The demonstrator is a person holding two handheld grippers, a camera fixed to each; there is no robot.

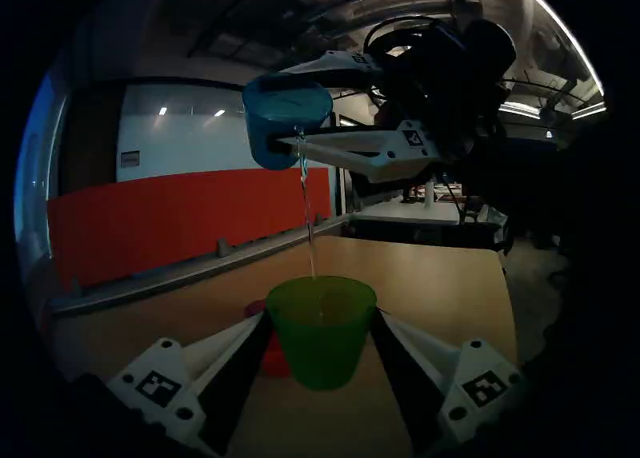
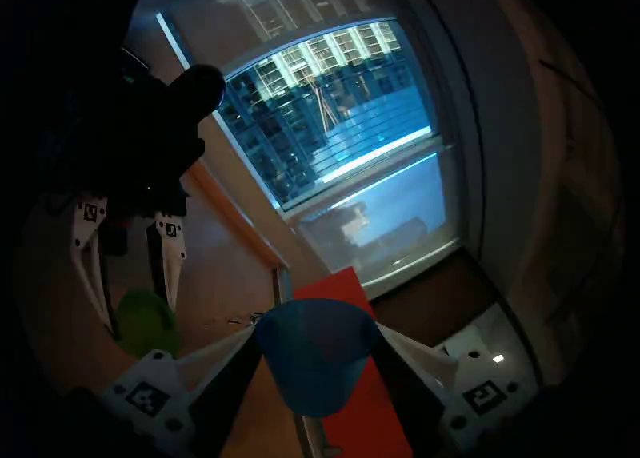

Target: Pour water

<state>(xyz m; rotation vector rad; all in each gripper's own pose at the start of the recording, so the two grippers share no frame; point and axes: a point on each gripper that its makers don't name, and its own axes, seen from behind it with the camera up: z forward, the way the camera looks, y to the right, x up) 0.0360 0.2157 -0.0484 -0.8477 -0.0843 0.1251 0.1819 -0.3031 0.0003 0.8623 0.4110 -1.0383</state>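
Note:
My left gripper is shut on a green cup, upright just above the wooden table. Above it, my right gripper holds a blue cup tipped over, and a thin stream of water falls from its rim into the green cup. In the right gripper view, the blue cup sits pressed between the right gripper's two fingers. Farther off at the left, the left gripper holds the green cup below a dark hand.
A small red object stands on the table just behind the green cup. A red wall panel and a rail run along the table's far edge. A large window lies beyond the blue cup.

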